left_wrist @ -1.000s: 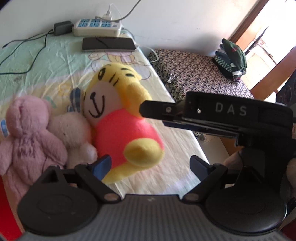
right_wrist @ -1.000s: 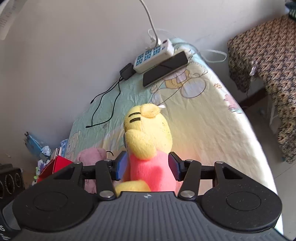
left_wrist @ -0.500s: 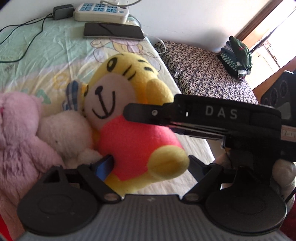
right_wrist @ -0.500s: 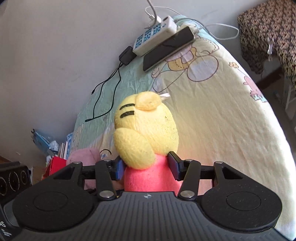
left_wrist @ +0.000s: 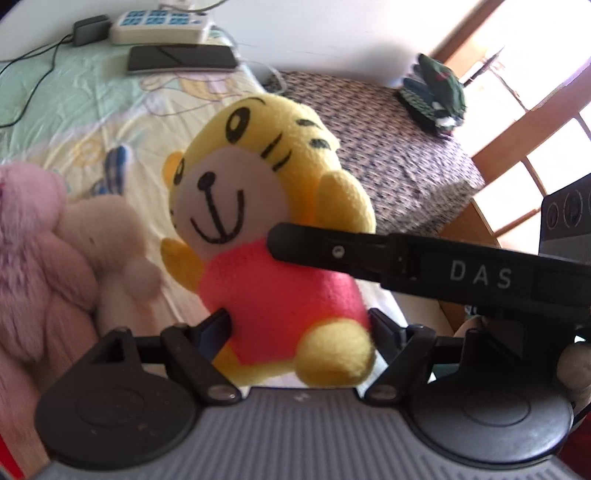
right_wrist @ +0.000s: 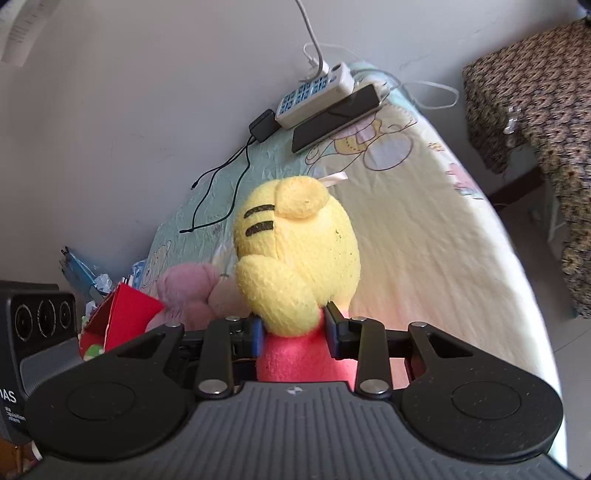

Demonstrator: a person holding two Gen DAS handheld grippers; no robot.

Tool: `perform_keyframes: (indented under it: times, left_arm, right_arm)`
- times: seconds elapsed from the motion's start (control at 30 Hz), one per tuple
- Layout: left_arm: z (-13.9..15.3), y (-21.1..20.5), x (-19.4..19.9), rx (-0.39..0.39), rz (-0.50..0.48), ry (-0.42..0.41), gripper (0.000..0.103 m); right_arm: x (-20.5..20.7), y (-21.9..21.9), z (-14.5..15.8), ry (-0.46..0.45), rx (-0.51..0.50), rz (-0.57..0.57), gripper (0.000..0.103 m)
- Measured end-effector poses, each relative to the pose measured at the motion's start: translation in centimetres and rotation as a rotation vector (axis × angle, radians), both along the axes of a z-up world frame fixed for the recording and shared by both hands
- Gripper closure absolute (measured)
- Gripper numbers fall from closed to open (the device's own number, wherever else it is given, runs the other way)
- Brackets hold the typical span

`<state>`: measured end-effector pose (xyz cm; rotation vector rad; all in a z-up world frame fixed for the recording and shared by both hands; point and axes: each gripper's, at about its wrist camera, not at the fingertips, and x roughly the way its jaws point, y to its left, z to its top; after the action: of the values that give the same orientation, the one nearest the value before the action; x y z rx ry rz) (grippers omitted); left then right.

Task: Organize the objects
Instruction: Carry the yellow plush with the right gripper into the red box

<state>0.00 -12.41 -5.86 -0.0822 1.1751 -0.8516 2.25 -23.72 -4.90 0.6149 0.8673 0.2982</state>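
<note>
A bed (left_wrist: 74, 122) fills most of the room, covered in a pale sheet printed with cartoon figures, pushed against a plain white wall (right_wrist: 147, 92). Beside its far end stands a low piece of furniture under a dark patterned cloth (left_wrist: 388, 147), with a folded green garment (left_wrist: 436, 96) lying on top and a wood-framed, sunlit window or door beyond it. At the head of the bed, along the wall, lie a white power strip (left_wrist: 159, 29), a dark phone (left_wrist: 181, 61) just beside it, and a small black adapter (left_wrist: 88, 29) with its thin cable trailing over the sheet.

Nearer me sit the toys. A pink plush (left_wrist: 33, 240) leans at the bed's near side, a cream plush (left_wrist: 110, 236) touching it, and the yellow tiger plush (left_wrist: 273, 229) in its red shirt stands upright just beside them, face turned toward the left hand's camera. Something red (right_wrist: 125, 314) lies at the bed's edge behind the pink one.

Both tools are on the tiger. The left gripper (left_wrist: 295, 325) is closing across the red body low down, its fingers against the shirt on either side just above the yellow foot. The right gripper (right_wrist: 293, 332) is closing from behind, its blue pads (right_wrist: 256, 338) pinching the narrow part under the head, where the shirt begins.
</note>
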Motion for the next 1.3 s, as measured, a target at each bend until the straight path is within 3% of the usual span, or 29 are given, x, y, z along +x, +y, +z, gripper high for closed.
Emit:
perform_keyframes:
  times: [0.27,0.43,0.63,0.93,1.13,1.3]
  left_arm:
    - [3.6,1.7,-4.4,-0.047,-0.045,-0.091,0.025]
    - [6.3,5.0,-6.2,-0.066,-0.001,-0.196,0.025]
    - [9.8,11.5,-6.8,-0.077,0.092,-0.334,0.025]
    - [11.4,24.3,-3.8,-0.086,0.272,-0.334,0.025]
    - [10.7,30.6,-1.2,-0.065,0.345,-0.329,0.025]
    - [8.1,33.2,0.9,-0.055,0.353,-0.29,0.025]
  right_arm:
    - [-4.2,1.0,3.5,-0.097,-0.022,0.001,0.069]
    - [-5.4,2.6,5.8,-0.179,0.028,0.039,0.069]
    - [-4.7,8.0,9.1,-0.277,0.064,0.136,0.069]
    - [-2.0,20.0,10.1,-0.278,0.116,0.266,0.068]
    - [-0.6,27.2,8.9,-0.221,0.075,0.282,0.068]
    - [0.0,31.2,7.4,-0.201,-0.036,0.256,0.068]
